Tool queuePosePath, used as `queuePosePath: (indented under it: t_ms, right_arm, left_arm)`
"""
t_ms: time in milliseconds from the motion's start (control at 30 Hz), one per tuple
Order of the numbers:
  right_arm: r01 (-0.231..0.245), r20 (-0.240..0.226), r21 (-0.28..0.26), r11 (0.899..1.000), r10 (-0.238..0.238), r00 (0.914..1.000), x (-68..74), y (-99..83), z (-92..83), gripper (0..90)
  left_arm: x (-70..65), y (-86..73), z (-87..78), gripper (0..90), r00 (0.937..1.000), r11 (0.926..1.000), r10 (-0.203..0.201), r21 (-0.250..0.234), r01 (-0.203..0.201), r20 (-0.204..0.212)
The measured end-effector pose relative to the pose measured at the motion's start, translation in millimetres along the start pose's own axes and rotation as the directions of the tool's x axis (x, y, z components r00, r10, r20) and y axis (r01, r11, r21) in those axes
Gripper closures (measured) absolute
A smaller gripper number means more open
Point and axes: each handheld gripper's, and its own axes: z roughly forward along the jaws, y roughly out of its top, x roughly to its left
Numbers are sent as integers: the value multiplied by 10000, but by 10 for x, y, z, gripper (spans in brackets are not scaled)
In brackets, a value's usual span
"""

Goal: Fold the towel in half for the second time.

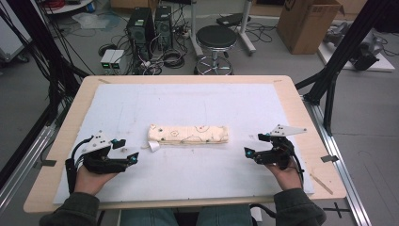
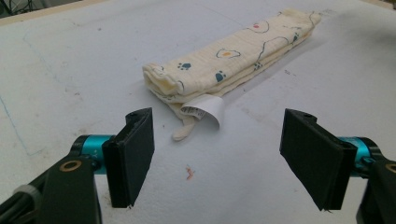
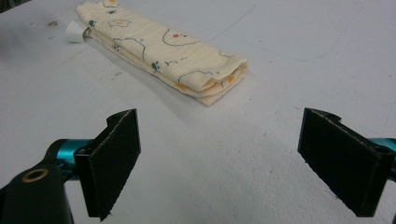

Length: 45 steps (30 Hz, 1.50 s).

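- At the bottom edge of the high view, the person's two dark sleeves (image 1: 75, 209) come in at the lower left and lower right corners, each hand holding a gripper over the white mat (image 1: 197, 174).
- The left gripper (image 1: 126, 149) sits in the lower left of the high view, pointing right toward the centre of the frame. Its jaws stand wide apart with nothing between them; in the left gripper view the two black pads rise from the bottom corners over bare mat.
- The right gripper (image 1: 256, 146) sits in the lower right of the high view, pointing left toward the centre. Its jaws are likewise spread wide and hold nothing; the right gripper view shows bare mat between the pads.
- Between the two grippers, in the middle of the high view, lies the folded cloth (image 1: 188, 134), a long cream bundle with small printed figures, flat on the mat and apart from both grippers.
- In the left gripper view the cloth (image 2: 233, 58) runs from the centre to the upper right of the frame, with a white label (image 2: 205, 108) curling out of its near end.
- In the right gripper view the cloth (image 3: 163, 51) runs from the upper left toward the centre, its folded end nearest the jaws.
- The mat covers most of the wooden table (image 1: 70, 136).
- Beyond the table, at the top of the high view, stand a black stool (image 1: 216, 37), two computer towers (image 1: 149, 23) and a cardboard box (image 1: 308, 23) on the floor.
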Motion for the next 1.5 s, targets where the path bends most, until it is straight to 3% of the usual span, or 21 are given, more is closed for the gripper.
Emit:
queuePosePath:
  t_ms: [533, 1200, 1500]
  right_arm:
    - [-182, 132, 12, 9998, 182, 9997, 28, -178, -65, 124]
    - [-63, 105, 122, 9999, 62, 9999, 112, -347, -137, 123]
    - [19, 41, 303, 9995, -20, 10000, 160, -361, -88, 123]
  left_arm:
    - [-63, -126, -51, 262, 9999, 9998, 112, 150, -111, -54]
    - [-146, -243, -133, 258, 9996, 9996, 145, 226, -139, -233]
    - [-136, -274, -126, 258, 9992, 9994, 180, 308, -169, -364]
